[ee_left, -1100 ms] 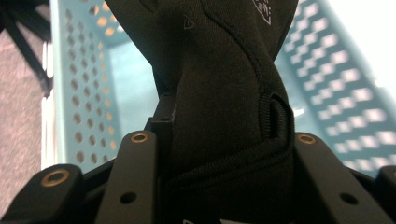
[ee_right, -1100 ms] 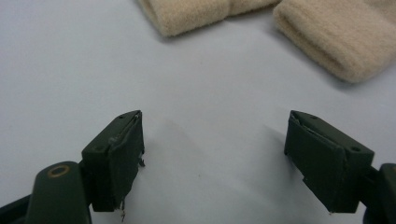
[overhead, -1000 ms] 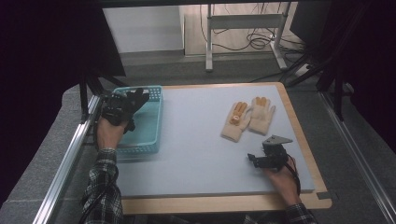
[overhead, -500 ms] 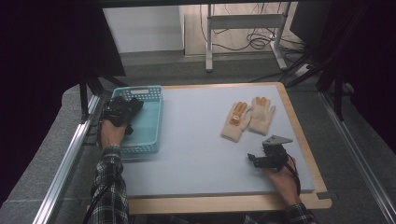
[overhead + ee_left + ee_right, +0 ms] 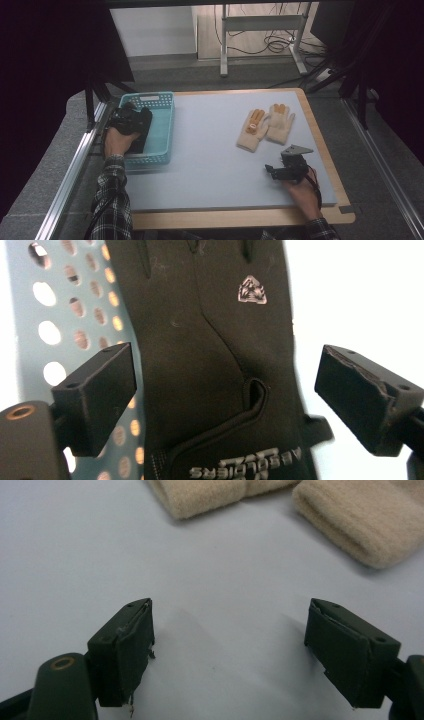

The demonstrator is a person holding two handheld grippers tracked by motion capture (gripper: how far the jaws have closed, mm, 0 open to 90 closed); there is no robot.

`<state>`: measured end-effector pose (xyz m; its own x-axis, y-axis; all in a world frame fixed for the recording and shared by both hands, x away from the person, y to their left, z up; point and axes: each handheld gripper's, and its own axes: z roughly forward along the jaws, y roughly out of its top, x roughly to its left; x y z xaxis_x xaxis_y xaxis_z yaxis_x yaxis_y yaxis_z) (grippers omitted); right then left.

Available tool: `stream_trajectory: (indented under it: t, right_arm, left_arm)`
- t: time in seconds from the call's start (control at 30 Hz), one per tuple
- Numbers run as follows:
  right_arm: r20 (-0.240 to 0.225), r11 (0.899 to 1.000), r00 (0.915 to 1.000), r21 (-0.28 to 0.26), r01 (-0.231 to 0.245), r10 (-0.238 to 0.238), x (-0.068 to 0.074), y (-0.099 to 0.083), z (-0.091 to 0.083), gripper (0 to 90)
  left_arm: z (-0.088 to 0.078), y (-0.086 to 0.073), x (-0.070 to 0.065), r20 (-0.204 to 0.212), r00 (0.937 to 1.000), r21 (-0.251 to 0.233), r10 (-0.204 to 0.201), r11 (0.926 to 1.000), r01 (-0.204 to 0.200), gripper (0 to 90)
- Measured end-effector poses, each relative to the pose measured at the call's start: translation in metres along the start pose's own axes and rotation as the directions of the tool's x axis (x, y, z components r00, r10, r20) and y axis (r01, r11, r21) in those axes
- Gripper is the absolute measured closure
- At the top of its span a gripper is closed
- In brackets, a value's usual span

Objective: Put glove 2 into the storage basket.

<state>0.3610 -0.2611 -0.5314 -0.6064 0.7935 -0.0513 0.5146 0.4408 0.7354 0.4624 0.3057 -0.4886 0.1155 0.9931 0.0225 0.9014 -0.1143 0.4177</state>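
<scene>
Black glove [image 5: 210,355] lies in the basket [image 5: 162,127], at 9 o'clock on the table [image 5: 210,165]. In the left gripper view it runs up between my left jaws, fingers toward 12. Small triangular logo at about 1 o'clock on the back of it. White lettering across the cuff at 6, upside down; I read "SOLDIERS", the start is cut off. Perforated basket wall shows at 9 to 10 behind the glove.

Left gripper [image 5: 131,120]: jaws have just been opening and now stand wide. Glove is between them, but neither pad presses on it, so it's let go.

Right gripper [image 5: 280,169]: sits at 4 to 5 o'clock on the table, jaws wide, nothing between them, bare grey surface under them.

Beige gloves [image 5: 265,127]: a pair side by side at about 2 o'clock, orange marks on the fingertips, cuffs toward me. In the right gripper view their cuffs sit at 12 to 2, well clear of the jaws. No writing legible on them.
</scene>
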Motion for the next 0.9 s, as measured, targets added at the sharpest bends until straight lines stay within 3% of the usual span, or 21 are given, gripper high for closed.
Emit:
stream_trajectory:
  t: [0.27,0.43,0.6,0.73,0.9]
  right_arm:
    - [0.0,1.0,1.0,0.0,0.0,0.0,0.0,0.0,0.0,19.6]
    - [0.001,1.0,1.0,0.0,0.001,-0.001,0.0,0.0,0.0,19.6]
    - [0.001,1.0,1.0,0.0,0.001,-0.001,0.0,0.0,0.0,19.6]
    - [0.001,1.0,1.0,0.0,0.002,-0.002,0.0,0.0,0.0,19.6]
    - [0.001,1.0,1.0,0.0,0.002,-0.002,0.0,0.0,0.0,19.6]
  left_arm:
    - [-0.023,-0.004,0.001,0.105,0.9944,-0.104,-0.01,0.9944,0.021,4.7]
    - [-0.032,-0.008,-0.006,0.163,0.9864,-0.181,0.024,0.9835,0.006,3.6]
    - [-0.038,-0.011,-0.015,0.191,0.9787,-0.222,0.075,0.9744,-0.032,1.5]
    - [-0.044,-0.014,-0.026,0.234,0.967,-0.271,0.101,0.9618,-0.035,0.0]
    - [-0.051,-0.016,-0.045,0.264,0.9495,-0.308,0.17,0.9478,-0.084,0.0]
